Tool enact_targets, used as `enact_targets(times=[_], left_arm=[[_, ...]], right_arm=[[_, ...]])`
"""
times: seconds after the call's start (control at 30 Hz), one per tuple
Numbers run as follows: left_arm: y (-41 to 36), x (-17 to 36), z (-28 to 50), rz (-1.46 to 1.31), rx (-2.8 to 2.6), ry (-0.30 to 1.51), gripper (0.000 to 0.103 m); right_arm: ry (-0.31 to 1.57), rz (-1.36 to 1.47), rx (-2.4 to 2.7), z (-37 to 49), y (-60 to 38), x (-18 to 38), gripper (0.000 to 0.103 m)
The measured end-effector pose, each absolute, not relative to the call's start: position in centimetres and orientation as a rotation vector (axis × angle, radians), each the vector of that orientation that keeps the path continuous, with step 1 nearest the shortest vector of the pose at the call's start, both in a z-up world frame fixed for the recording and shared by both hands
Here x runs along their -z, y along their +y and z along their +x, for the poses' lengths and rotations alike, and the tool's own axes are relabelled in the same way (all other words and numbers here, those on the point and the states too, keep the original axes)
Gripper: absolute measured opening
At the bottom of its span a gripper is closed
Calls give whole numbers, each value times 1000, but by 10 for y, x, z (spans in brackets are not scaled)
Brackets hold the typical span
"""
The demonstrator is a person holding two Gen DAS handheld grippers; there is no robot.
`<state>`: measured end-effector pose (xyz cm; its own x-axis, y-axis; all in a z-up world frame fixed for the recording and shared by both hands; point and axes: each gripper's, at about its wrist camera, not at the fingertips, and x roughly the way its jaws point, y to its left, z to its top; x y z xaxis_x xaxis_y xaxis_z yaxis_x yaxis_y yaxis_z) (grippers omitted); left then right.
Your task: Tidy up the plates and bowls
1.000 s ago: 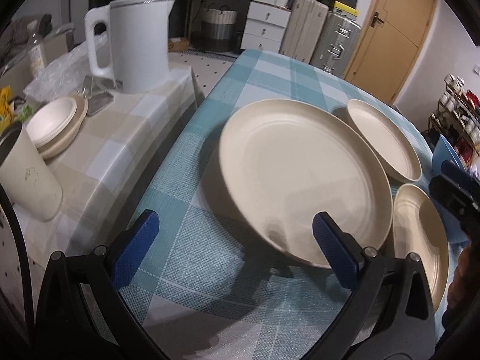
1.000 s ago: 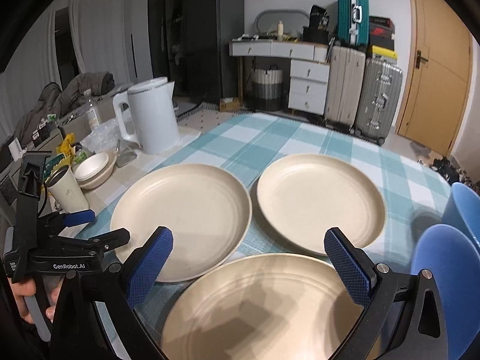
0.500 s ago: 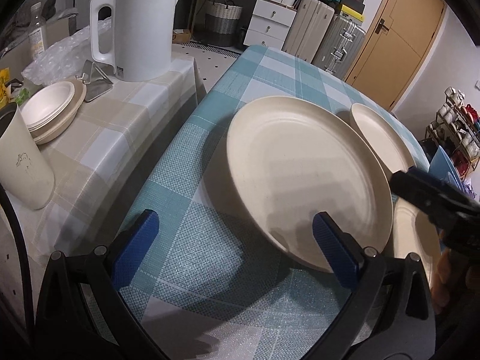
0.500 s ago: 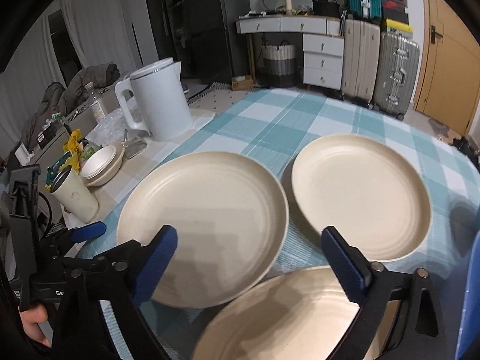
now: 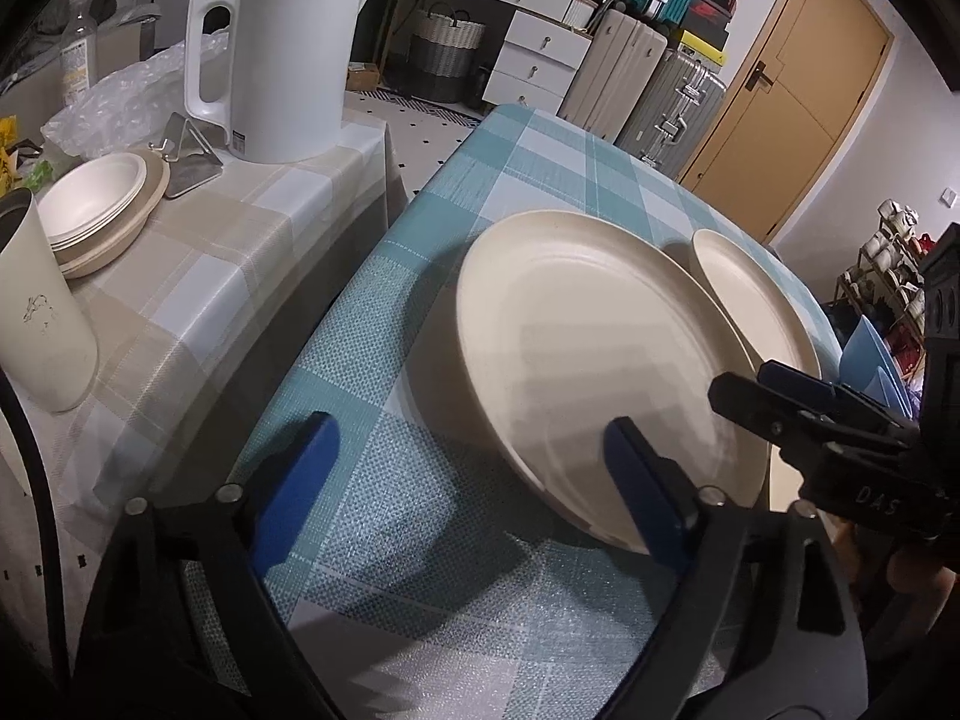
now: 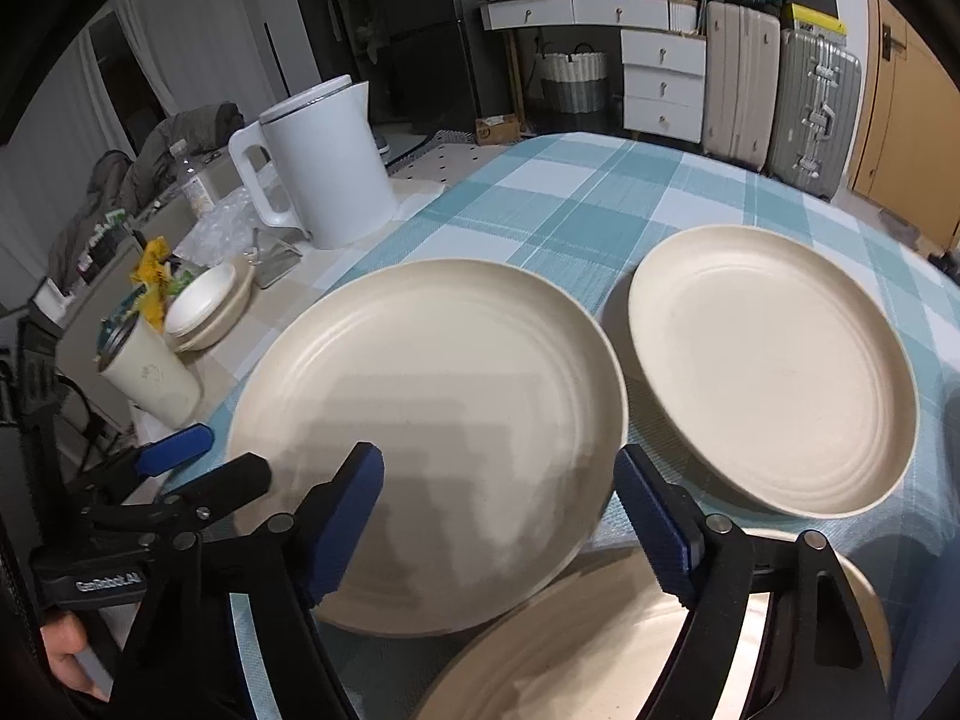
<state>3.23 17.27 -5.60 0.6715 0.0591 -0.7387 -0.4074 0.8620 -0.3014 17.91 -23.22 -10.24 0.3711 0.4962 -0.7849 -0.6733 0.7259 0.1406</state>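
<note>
Both tools tilt steeply down over the checked table (image 5: 540,168). The left tool (image 5: 474,480) is closing, its right pad over the near rim of the big cream plate (image 5: 600,360), not yet pinching it. The right tool (image 6: 501,525) is also closing above that plate's edge, gripping nothing. A second plate (image 6: 774,366) lies just beside it, a third plate (image 6: 600,648) nearest, and a white kettle (image 5: 288,60) stands well apart.
</note>
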Motion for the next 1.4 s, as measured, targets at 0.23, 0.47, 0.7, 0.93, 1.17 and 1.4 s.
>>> enact_targets(times=[0.23, 0.47, 0.7, 0.93, 1.17, 1.4], left_arm=[[172, 56, 33, -478, -249, 797, 69], [172, 57, 34, -486, -223, 803, 51], [174, 58, 34, -490, -215, 807, 42], [174, 60, 35, -516, -182, 809, 32], [172, 60, 35, -510, -196, 813, 32], [173, 58, 35, -486, -256, 842, 37]], right_arm=[[918, -232, -767, 178, -225, 101, 81], [972, -228, -791, 179, -218, 110, 72], [979, -242, -791, 176, -214, 111, 50], [964, -274, -782, 173, -212, 110, 31], [971, -320, -757, 169, -205, 113, 25], [993, -348, -736, 167, -198, 119, 26]])
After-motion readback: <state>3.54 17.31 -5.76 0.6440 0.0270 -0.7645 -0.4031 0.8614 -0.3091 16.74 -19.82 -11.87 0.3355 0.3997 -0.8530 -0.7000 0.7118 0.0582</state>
